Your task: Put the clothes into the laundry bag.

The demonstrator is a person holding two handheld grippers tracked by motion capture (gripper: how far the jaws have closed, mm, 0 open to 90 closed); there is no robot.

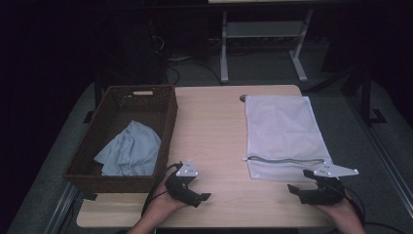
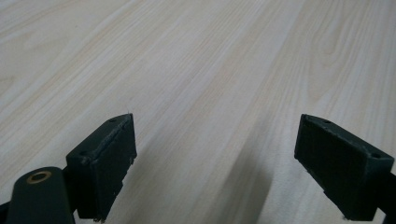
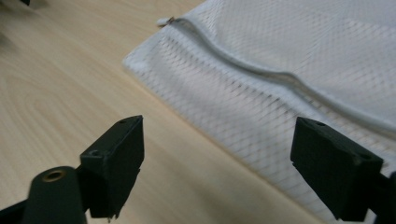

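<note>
A white mesh laundry bag (image 1: 280, 131) lies flat on the right half of the wooden table (image 1: 209, 126), its zipper (image 1: 287, 160) running along the near end. My right gripper (image 1: 301, 181) hovers just in front of the bag's near edge, jaws open and empty. In the right gripper view the mesh bag (image 3: 289, 60) and its zipper (image 3: 243, 60) lie just beyond my right gripper (image 3: 217, 158). My left gripper (image 1: 197, 195) rests low near the table's front edge, open. In the left gripper view my left gripper (image 2: 215, 158) has bare wood between its jaws.
A dark wicker basket (image 1: 170, 117) stands on the table's left side with a crumpled light blue cloth (image 1: 130, 151) inside. A small round grommet (image 1: 242, 98) sits at the table's far edge. Beyond the table are white desk legs (image 1: 224, 48) and a dark floor.
</note>
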